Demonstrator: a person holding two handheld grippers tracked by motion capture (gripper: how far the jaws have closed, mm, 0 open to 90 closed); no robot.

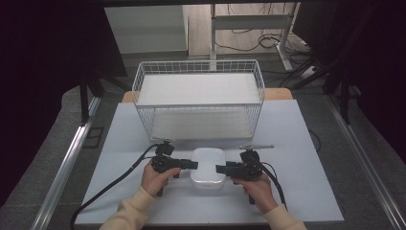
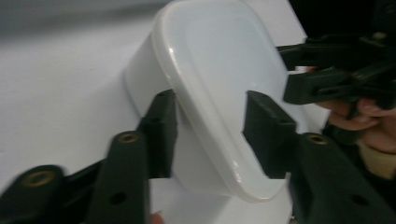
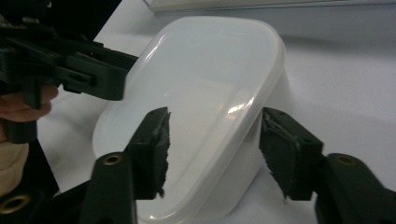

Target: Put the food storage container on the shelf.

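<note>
Centrally, white lidded box point(image 1: 208, 166) on pale grey tabletop point(image 1: 306, 191), open left tongs point(image 1: 194, 165) and right tongs point(image 1: 219, 168) flanking, wire basket point(image 1: 198, 98) behind.

Beyond my work I see a white wire basket point(image 1: 198, 96) standing at the far middle of the pale counter point(image 1: 297, 182), a slim metal utensil point(image 1: 257, 147) lying just before its right corner, and cables point(image 1: 268, 40) on the floor behind.

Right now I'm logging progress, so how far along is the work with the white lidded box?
Done: both claws have reached the white lidded box, left claw and right claw at opposite ends. In hand: each claw is open, its jaws straddling the rim, not clamped. Left: gripping and moving it; it sits on the table before the wire basket.
</note>
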